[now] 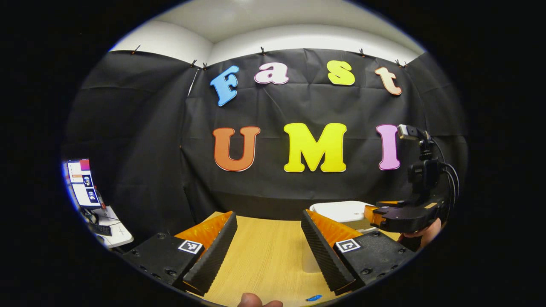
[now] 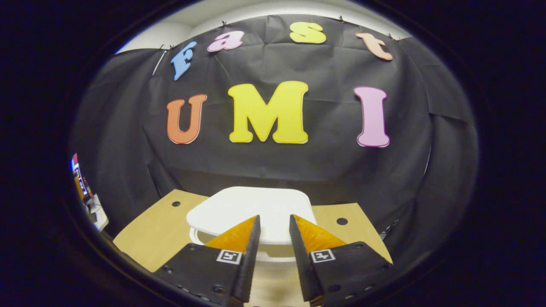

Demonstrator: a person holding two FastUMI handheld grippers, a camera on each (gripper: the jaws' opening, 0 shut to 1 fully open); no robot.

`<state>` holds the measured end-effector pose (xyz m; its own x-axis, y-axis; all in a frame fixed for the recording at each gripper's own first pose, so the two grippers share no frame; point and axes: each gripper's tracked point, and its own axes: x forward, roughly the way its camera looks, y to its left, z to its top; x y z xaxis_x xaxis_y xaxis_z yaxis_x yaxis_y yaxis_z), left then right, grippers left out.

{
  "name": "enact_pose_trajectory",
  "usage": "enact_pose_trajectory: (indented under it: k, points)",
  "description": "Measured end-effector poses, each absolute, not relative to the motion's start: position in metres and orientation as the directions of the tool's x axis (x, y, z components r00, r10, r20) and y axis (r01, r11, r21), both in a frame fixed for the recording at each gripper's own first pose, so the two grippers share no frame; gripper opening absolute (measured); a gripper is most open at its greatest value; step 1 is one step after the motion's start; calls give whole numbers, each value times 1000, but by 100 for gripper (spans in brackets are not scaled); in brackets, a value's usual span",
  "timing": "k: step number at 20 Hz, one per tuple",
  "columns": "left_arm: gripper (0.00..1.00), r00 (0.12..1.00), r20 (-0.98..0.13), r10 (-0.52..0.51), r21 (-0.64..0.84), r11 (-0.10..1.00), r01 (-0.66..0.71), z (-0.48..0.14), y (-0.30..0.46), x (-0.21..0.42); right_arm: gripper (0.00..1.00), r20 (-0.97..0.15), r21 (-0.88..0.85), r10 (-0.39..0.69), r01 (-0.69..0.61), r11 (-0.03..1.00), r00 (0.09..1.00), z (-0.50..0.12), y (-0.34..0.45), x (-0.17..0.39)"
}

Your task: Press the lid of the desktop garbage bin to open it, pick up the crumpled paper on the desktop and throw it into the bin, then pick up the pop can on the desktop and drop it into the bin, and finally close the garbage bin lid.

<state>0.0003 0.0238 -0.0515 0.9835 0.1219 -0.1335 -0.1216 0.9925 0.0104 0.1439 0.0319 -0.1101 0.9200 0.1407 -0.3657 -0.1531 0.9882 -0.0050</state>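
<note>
Left claw [image 1: 268, 232] fingers wide apart, nothing between, over bare wood surface [image 1: 264, 256]. Square fiducial tags on finger bases, no readable writing. Right claw [image 2: 274, 232] gap narrow, empty, tips just above white bin lid [image 2: 251, 209]; touching or not, can't tell. Lid sits down on bin, far-right in left gripper view.

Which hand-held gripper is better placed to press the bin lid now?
Right. The right hand-held gripper sits just above the white bin lid, fingers close together. The left hand-held gripper hangs wide open over bare table, off to the bin's side.
</note>
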Motion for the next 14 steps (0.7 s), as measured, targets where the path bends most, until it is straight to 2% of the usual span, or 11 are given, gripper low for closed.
enact_pose_trajectory:
  k: [1,3,4,5,11,14]
  points:
    - [97,984,-134,116,11,993,-116,-52,20,1,60,-349,-17,148,-164,986,925,-105,34,143]
    - [97,984,-147,96,4,995,-97,-58,15,4,82,-324,-25,159,-177,984,932,-96,34,139]
    - [97,983,-160,88,-1,996,-89,-63,12,4,87,-314,-20,175,-191,981,933,-91,37,133]
    - [97,982,-173,79,-8,997,-82,-69,9,4,97,-298,-23,187,-203,979,936,-85,39,129]
    - [98,975,-221,36,-35,998,-44,-88,-8,6,98,-196,-7,203,-209,978,959,-57,30,109]
    - [98,966,-260,5,-33,999,-14,-102,-22,6,97,-191,-4,195,-200,980,962,-58,19,101]
